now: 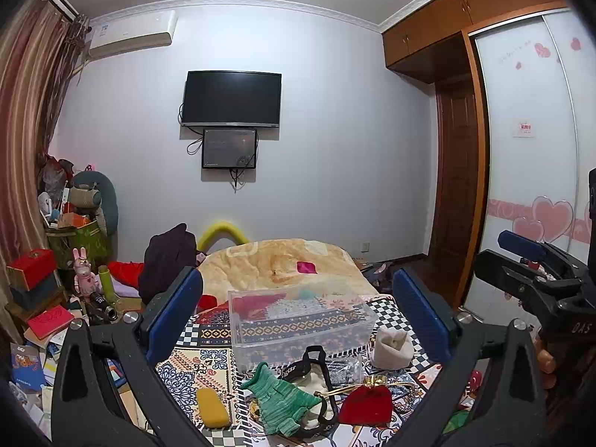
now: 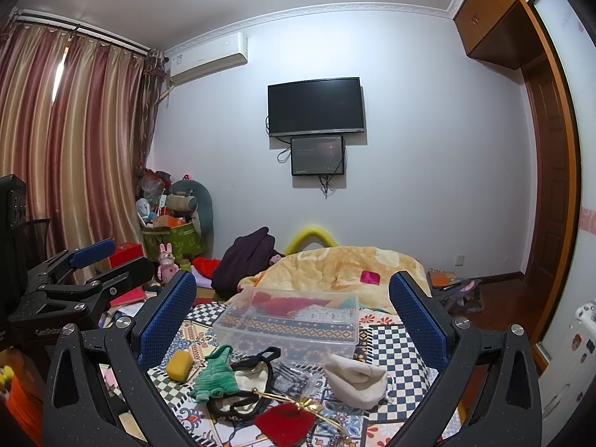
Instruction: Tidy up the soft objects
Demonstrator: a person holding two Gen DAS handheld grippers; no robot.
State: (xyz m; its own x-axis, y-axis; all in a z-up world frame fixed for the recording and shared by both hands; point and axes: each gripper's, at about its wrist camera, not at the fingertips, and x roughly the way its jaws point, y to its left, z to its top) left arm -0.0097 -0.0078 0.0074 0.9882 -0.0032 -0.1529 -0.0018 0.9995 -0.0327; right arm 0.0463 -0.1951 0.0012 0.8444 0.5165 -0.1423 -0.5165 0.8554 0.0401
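lettering "genrobot" marks the left tongs (image 2: 93,260), "das" the right tongs (image 1: 521,257), both spread wide and empty above the clear box (image 1: 298,320)

Both wrist views near, facing bed (image 1: 283,260).

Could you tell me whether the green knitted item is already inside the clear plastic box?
No, the green knitted item lies on the patterned cloth before the clear plastic box.

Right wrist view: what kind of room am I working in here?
Most likely a lived-in bedroom: a bed under a patterned quilt, a wall-mounted TV, and a sliding wardrobe door with heart stickers.
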